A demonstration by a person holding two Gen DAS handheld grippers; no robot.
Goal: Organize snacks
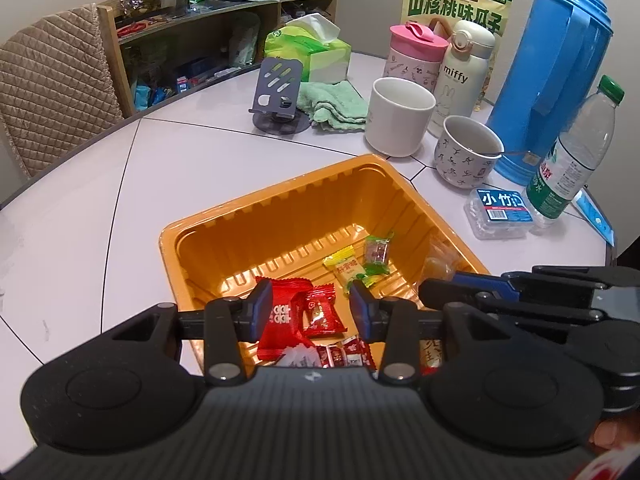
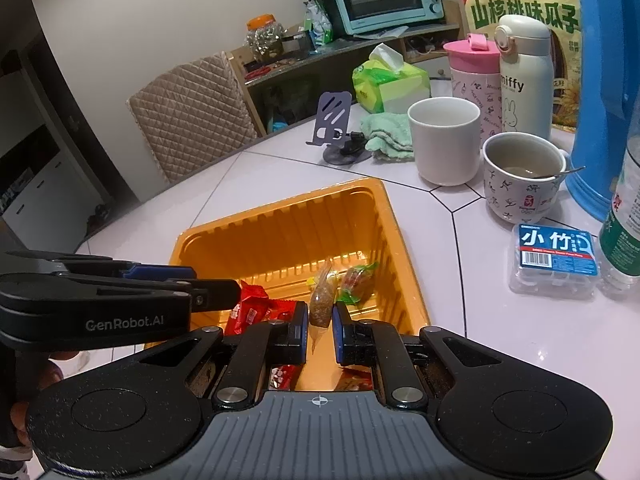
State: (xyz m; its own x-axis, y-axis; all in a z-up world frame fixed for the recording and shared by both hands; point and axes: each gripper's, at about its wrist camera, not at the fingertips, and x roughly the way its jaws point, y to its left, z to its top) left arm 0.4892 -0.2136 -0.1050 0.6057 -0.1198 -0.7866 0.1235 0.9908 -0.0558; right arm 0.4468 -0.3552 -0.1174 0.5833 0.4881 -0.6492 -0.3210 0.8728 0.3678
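While our left gripper (image 1: 311, 312) hangs open over the orange tray (image 1: 208, 224), our right gripper (image 2: 320, 326) pinches a clear packet of brown granules (image 2: 322, 300) above the tray's near right corner. Red-wrapped candies (image 1: 320, 314), a yellow sachet (image 1: 347, 267) and a green sweet (image 1: 377, 254) lie inside.
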